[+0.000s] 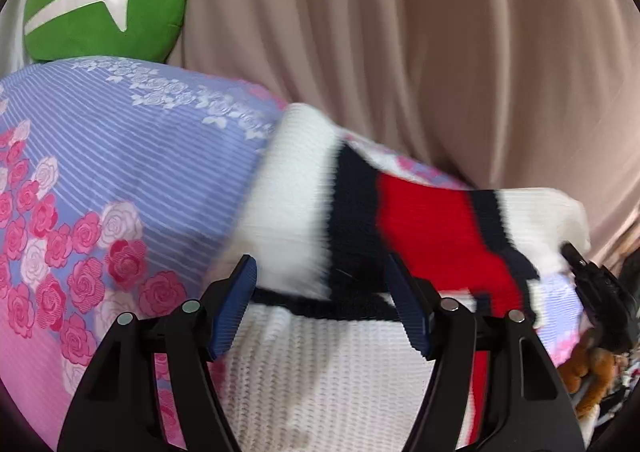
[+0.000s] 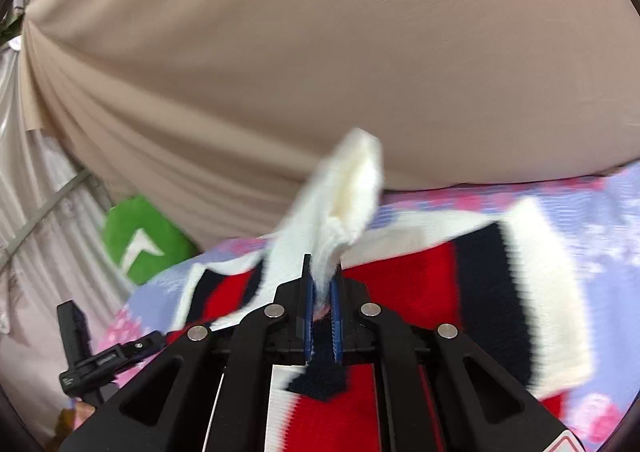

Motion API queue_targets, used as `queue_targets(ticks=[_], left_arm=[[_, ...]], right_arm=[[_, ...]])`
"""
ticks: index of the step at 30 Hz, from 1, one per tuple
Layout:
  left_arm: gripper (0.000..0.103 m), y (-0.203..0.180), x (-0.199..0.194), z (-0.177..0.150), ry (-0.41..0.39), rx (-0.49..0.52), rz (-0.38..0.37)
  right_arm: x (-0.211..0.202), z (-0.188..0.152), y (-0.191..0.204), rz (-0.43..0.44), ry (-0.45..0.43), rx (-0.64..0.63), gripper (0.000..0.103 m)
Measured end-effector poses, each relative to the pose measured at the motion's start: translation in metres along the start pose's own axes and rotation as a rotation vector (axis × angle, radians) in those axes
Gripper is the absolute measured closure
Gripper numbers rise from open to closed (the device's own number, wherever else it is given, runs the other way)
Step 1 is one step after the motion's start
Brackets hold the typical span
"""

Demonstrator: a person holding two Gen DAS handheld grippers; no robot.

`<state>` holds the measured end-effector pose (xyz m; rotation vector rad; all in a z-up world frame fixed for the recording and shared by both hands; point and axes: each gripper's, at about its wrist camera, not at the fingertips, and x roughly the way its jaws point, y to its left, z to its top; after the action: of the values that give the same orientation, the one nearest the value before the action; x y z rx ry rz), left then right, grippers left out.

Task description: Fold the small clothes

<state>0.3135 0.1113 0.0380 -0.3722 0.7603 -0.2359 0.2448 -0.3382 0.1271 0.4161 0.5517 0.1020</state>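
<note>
A small knitted sweater, white with navy and red stripes, lies on a floral bedsheet. My left gripper is open just above its white body, blue pads apart, a striped sleeve ahead of it. My right gripper is shut on a white fold of the sweater and lifts it off the bed. The red and navy part lies under and beyond it. The other gripper shows at lower left in the right wrist view.
A green cushion lies at the bed's far end, also in the right wrist view. A beige curtain hangs close behind the bed. A brown plush toy sits at the right edge.
</note>
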Motion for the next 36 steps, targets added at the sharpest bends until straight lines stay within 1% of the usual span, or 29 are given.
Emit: queue_targets(ticks=[2, 4, 5, 8, 9, 10, 12, 14, 15, 16, 18, 19, 20, 22, 23, 24, 26, 27, 28, 29, 30, 31, 32, 33, 34, 36], left_arm=[[0.039, -0.004, 0.008, -0.004, 0.031, 0.014, 0.009], [0.039, -0.012, 0.010, -0.009, 0.039, 0.031, 0.011], [0.039, -0.017, 0.008, -0.010, 0.042, 0.034, 0.009], [0.038, -0.029, 0.002, -0.016, 0.069, 0.024, -0.052], [0.036, -0.032, 0.001, -0.018, 0.080, 0.018, -0.075], [0.033, -0.034, 0.001, -0.021, 0.093, 0.012, -0.087], [0.032, -0.036, 0.008, -0.022, 0.113, -0.003, -0.088], [0.037, -0.029, 0.020, -0.021, 0.114, -0.022, -0.016], [0.049, -0.026, 0.022, -0.022, 0.107, -0.025, 0.023], [0.063, -0.022, 0.025, -0.023, 0.098, -0.026, 0.077], [0.072, -0.016, 0.027, -0.025, 0.089, -0.021, 0.097], [0.072, -0.016, 0.027, -0.027, 0.076, -0.004, 0.094], [0.072, -0.019, 0.027, -0.030, 0.064, 0.021, 0.105], [0.072, -0.029, 0.027, -0.038, 0.035, 0.076, 0.151], [0.072, -0.034, 0.027, -0.040, 0.026, 0.089, 0.168], [0.072, -0.036, 0.026, -0.041, 0.022, 0.094, 0.175], [0.072, -0.036, 0.026, -0.044, 0.019, 0.084, 0.166], [0.072, -0.035, 0.026, -0.044, 0.017, 0.075, 0.160], [0.072, -0.036, 0.025, -0.045, 0.013, 0.069, 0.161], [0.072, -0.035, 0.024, -0.047, 0.009, 0.066, 0.165], [0.072, -0.034, 0.024, -0.046, 0.006, 0.065, 0.169], [0.072, -0.035, 0.024, -0.047, 0.001, 0.065, 0.177], [0.072, -0.035, 0.023, -0.049, -0.002, 0.064, 0.181], [0.072, -0.031, 0.019, -0.050, -0.003, 0.067, 0.182], [0.072, -0.030, 0.019, -0.051, -0.003, 0.067, 0.182], [0.072, -0.031, 0.017, -0.052, -0.003, 0.067, 0.181]], right_arm=[[0.015, -0.011, -0.025, -0.051, 0.069, 0.043, 0.096], [0.029, -0.024, -0.044, -0.052, 0.128, 0.095, 0.096], [0.032, -0.028, -0.049, -0.044, 0.138, 0.108, 0.096], [0.035, -0.029, -0.043, -0.021, 0.129, 0.099, 0.096], [0.033, -0.027, -0.039, -0.008, 0.115, 0.088, 0.096], [0.029, -0.025, -0.037, 0.006, 0.105, 0.082, 0.096], [0.021, -0.030, -0.032, 0.046, 0.084, 0.082, 0.096], [0.008, -0.029, -0.031, 0.087, 0.058, 0.084, 0.096], [0.005, -0.028, -0.032, 0.075, 0.056, 0.082, 0.096], [0.005, -0.030, -0.036, 0.029, 0.068, 0.081, 0.096], [0.012, -0.032, -0.052, -0.049, 0.110, 0.094, 0.096], [0.022, -0.038, -0.065, -0.086, 0.166, 0.116, 0.096], [0.031, -0.044, -0.077, -0.066, 0.212, 0.157, 0.098], [0.028, -0.041, -0.088, -0.008, 0.211, 0.232, 0.098], [0.026, -0.040, -0.088, -0.014, 0.204, 0.237, 0.097], [0.022, -0.040, -0.087, -0.038, 0.188, 0.228, 0.095], [0.011, -0.042, -0.079, -0.101, 0.131, 0.216, 0.092], [0.006, -0.041, -0.071, -0.129, 0.101, 0.204, 0.083], [0.000, -0.037, -0.061, -0.160, 0.072, 0.163, 0.083], [-0.003, -0.034, -0.045, -0.164, 0.047, 0.107, 0.083], [-0.001, -0.030, -0.023, -0.137, 0.036, 0.041, 0.081], [0.004, -0.026, -0.005, -0.104, 0.043, -0.004, 0.072], [0.010, -0.020, 0.011, -0.058, 0.058, -0.047, 0.066], [0.020, -0.018, 0.030, 0.000, 0.079, -0.087, 0.058], [0.035, -0.015, 0.052, 0.078, 0.114, -0.129, 0.057], [0.072, -0.013, 0.092, 0.169, 0.186, -0.183, 0.057]])
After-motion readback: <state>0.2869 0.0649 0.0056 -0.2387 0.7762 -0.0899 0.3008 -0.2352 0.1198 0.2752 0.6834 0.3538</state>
